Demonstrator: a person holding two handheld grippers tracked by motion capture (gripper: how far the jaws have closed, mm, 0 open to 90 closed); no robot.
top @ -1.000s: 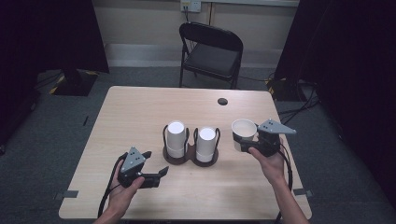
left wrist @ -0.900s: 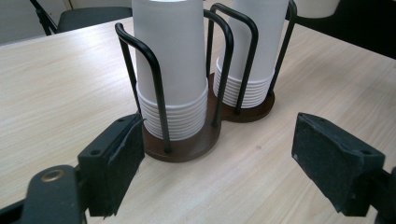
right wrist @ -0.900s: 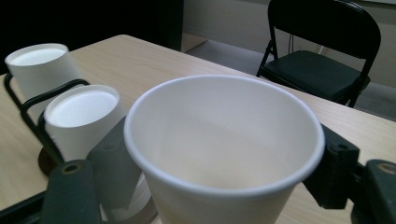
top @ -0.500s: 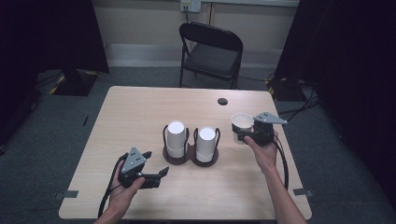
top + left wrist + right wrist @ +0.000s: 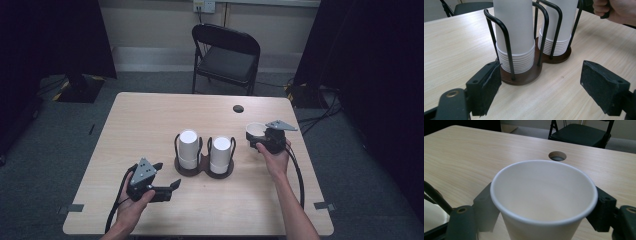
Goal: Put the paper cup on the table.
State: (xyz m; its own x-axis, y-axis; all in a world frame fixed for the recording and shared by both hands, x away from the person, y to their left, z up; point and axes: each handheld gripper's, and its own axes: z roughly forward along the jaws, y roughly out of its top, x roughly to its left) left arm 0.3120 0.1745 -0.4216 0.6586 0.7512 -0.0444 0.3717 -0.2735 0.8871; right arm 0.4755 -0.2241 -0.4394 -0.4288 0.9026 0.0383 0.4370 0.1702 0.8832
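Moved since a second ago: right gripper (image 5: pixel 261 138) with its paper cup (image 5: pixel 255 131), now lower and nearer the desk's (image 5: pixel 150 115) far right corner, jaws clamped on the cup's sides below the rim. Cup: upright, empty, likely light, thin-walled, easily crushed; grip gently mid-wall. Left gripper (image 5: pixel 167 189): jaws wide, empty, near front edge. Holder (image 5: pixel 524 75): two cup stacks (image 5: pixel 188 149), desk centre.

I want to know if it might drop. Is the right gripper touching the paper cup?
Touching. In the right gripper view, the right gripper has both black jaws pressed against the sides of the paper cup, with no gap showing.
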